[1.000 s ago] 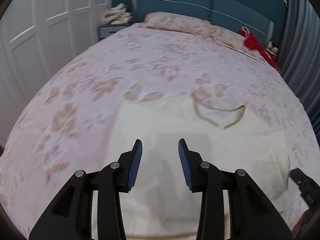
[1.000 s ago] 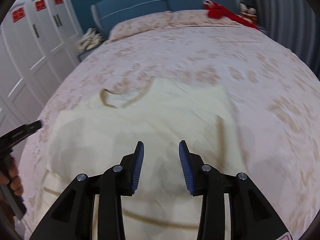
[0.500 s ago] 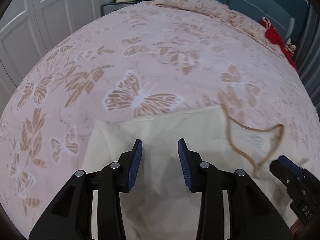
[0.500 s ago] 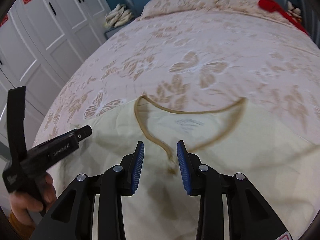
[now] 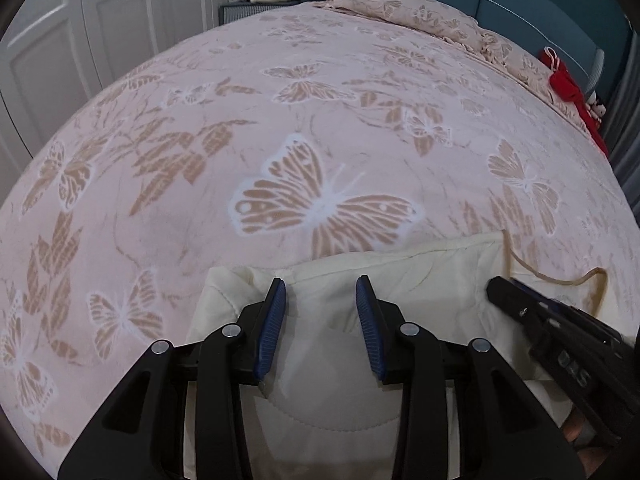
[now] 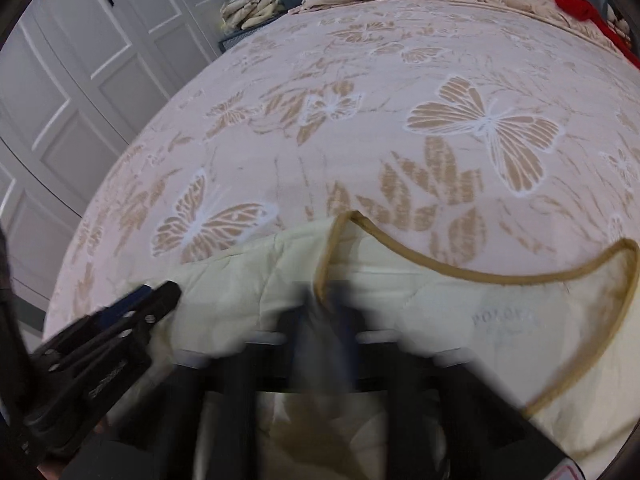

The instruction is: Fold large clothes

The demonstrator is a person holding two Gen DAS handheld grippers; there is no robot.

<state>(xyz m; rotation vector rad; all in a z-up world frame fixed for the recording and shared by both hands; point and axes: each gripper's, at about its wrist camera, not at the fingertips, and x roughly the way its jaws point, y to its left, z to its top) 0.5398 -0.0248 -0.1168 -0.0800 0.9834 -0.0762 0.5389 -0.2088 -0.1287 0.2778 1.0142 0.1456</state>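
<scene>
- Cream quilted top (image 5: pixel 420 280), tan-trimmed neckline (image 6: pixel 460 270), lies flat on the butterfly-print bed cover (image 5: pixel 320 140), low centre of both frames. Collar end points toward the pillows (image 5: pixel 420 20), probably spread out ready for a fold.
- Left gripper (image 5: pixel 320 324): jaws open, blue pads either side of the shoulder edge, low over the fabric. Nothing clamped. Looks lined up to pinch that shoulder.
- Right gripper (image 6: pixel 320 320): motion-blurred at bottom centre of its own frame, at the neckline's left corner. Jaws look close together around the trim; can't tell whether they grip it.
- In the left view the right gripper shows at lower right, just beside the collar; both tools angled forward and down, side by side.
- Red item (image 5: pixel 568 84) by the headboard, well apart; folded cloth pile (image 6: pixel 252 4) on the nightstand, upper left.
</scene>
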